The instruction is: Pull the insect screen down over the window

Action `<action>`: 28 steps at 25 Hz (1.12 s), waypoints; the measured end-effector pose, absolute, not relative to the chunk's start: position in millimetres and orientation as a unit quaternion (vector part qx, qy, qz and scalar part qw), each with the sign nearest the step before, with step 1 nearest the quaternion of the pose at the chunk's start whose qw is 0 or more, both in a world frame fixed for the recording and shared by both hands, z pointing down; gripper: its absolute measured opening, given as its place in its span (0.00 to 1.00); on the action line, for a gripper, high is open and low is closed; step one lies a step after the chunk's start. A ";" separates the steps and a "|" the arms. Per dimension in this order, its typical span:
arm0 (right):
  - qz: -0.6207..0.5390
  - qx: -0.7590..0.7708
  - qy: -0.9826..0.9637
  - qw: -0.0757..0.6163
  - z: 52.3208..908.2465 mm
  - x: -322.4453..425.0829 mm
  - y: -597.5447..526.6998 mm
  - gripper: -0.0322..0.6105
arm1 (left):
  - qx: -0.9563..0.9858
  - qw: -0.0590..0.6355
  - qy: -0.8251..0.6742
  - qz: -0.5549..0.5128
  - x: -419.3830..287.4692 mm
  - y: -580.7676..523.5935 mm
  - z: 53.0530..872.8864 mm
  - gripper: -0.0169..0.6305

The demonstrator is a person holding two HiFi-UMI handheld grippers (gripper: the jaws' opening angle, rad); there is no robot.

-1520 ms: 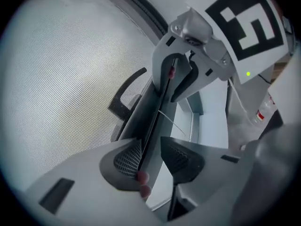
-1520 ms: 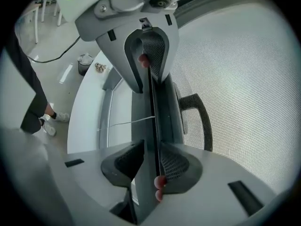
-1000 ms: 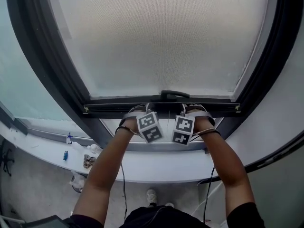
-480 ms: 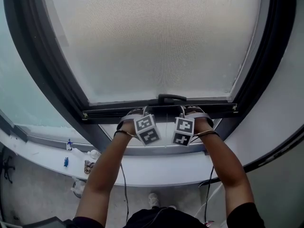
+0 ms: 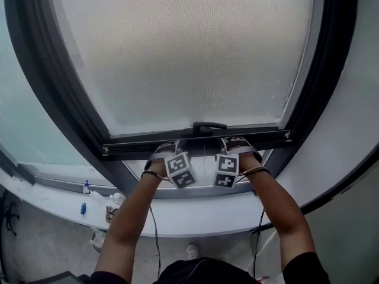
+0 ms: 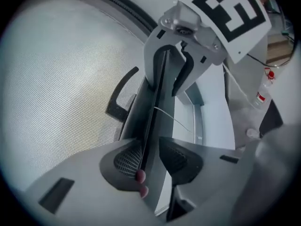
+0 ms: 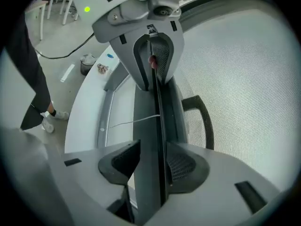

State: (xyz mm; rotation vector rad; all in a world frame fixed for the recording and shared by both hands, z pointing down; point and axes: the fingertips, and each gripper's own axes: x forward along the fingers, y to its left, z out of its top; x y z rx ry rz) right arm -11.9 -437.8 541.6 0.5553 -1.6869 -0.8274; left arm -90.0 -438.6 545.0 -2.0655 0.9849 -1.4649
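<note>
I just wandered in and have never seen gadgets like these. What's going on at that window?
A person is drawing an insect screen down over a window, with a handheld gripper in each hand. Both sit on the screen's bottom bar, either side of its black handle. The left gripper has just tightened its jaws onto the bar. The right gripper has just been opening its jaws, with the bar between them. A narrow strip of glass below the bar is uncovered.
</note>
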 end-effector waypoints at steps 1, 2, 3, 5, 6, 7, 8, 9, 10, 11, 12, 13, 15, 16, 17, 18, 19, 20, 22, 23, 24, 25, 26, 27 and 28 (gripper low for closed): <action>-0.354 0.240 -0.718 0.549 539.9 -9.3 -435.7 0.30 | -0.741 0.217 0.361 -0.523 -90.0 -437.9 545.5 0.18; -0.356 0.251 -0.723 0.537 535.4 -6.2 -433.8 0.30 | -0.743 0.217 0.369 -0.514 -90.1 -437.2 545.1 0.18; -0.357 0.265 -0.728 0.521 528.9 -2.6 -431.8 0.30 | -0.750 0.213 0.378 -0.500 -89.7 -435.8 543.3 0.18; -0.355 0.292 -0.740 0.492 514.2 5.0 -424.4 0.30 | -0.770 0.198 0.397 -0.459 -87.1 -429.4 533.9 0.18; -0.349 0.301 -0.747 0.479 507.9 8.5 -418.8 0.30 | -0.781 0.190 0.405 -0.435 -85.0 -424.3 526.9 0.18; -0.342 0.311 -0.755 0.465 502.0 12.1 -413.0 0.30 | -0.792 0.180 0.415 -0.411 -83.1 -418.5 519.8 0.18; -0.335 0.323 -0.763 0.448 495.8 15.5 -407.2 0.30 | -0.800 0.169 0.424 -0.388 -81.6 -412.0 513.4 0.18; -0.327 0.337 -0.773 0.427 489.0 18.5 -401.0 0.30 | -0.808 0.157 0.434 -0.366 -80.1 -405.0 507.9 0.18; -0.317 0.352 -0.783 0.403 481.7 21.3 -394.2 0.30 | -0.816 0.145 0.442 -0.344 -78.1 -397.3 503.0 0.18; -0.306 0.368 -0.793 0.377 474.5 23.8 -386.9 0.30 | -0.822 0.134 0.450 -0.320 -75.7 -389.4 498.5 0.18; -0.292 0.383 -0.804 0.349 467.8 26.1 -379.1 0.30 | -0.829 0.124 0.459 -0.296 -73.2 -381.3 494.0 0.18; -0.276 0.397 -0.814 0.322 461.6 28.1 -370.9 0.30 | -0.834 0.113 0.468 -0.271 -70.8 -372.9 489.1 0.18; -0.245 0.424 -0.828 0.272 450.3 32.6 -353.9 0.30 | -0.840 0.085 0.490 -0.216 -66.1 -354.7 476.0 0.18; -0.232 0.437 -0.832 0.250 444.7 35.5 -345.3 0.30 | -0.842 0.071 0.501 -0.188 -64.7 -345.4 468.2 0.18; -0.222 0.449 -0.835 0.229 439.6 38.9 -336.9 0.29 | -0.840 0.061 0.514 -0.161 -65.1 -336.8 460.5 0.18; -0.211 0.459 -0.838 0.208 435.0 42.3 -328.4 0.27 | -0.837 0.054 0.528 -0.135 -67.9 -329.4 453.8 0.18; -0.198 0.468 -0.841 0.188 430.9 45.5 -319.6 0.26 | -0.832 0.050 0.541 -0.110 -72.5 -322.3 448.4 0.18; -0.183 0.474 -0.844 0.168 427.6 48.2 -310.5 0.25 | -0.827 0.043 0.554 -0.086 -77.2 -314.4 443.5 0.18; -0.156 0.485 -0.850 0.134 426.7 53.5 -294.0 0.20 | -0.817 0.025 0.575 -0.037 -84.8 -295.1 434.3 0.18; -0.141 0.492 -0.851 0.118 427.0 56.2 -286.4 0.19 | -0.811 0.018 0.585 -0.015 -88.3 -284.9 430.7 0.18; -0.124 0.499 -0.852 0.103 427.3 58.4 -278.9 0.17 | -0.804 0.013 0.594 0.002 -91.6 -274.8 428.4 0.15; -0.110 0.503 -0.853 0.088 428.8 60.0 -271.7 0.15 | -0.797 0.012 0.604 0.014 -94.2 -265.1 427.7 0.12; -0.100 0.504 -0.855 0.074 431.4 60.9 -264.6 0.11 | -0.790 0.011 0.612 0.019 -96.0 -255.7 428.3 0.10; -0.092 0.504 -0.857 0.063 433.8 61.1 -257.5 0.09 | -0.784 0.011 0.620 0.019 -97.4 -247.2 430.2 0.08; -0.085 0.504 -0.858 0.055 435.6 61.1 -250.9 0.08 | -0.779 0.011 0.626 0.015 -99.0 -239.9 433.3 0.05</action>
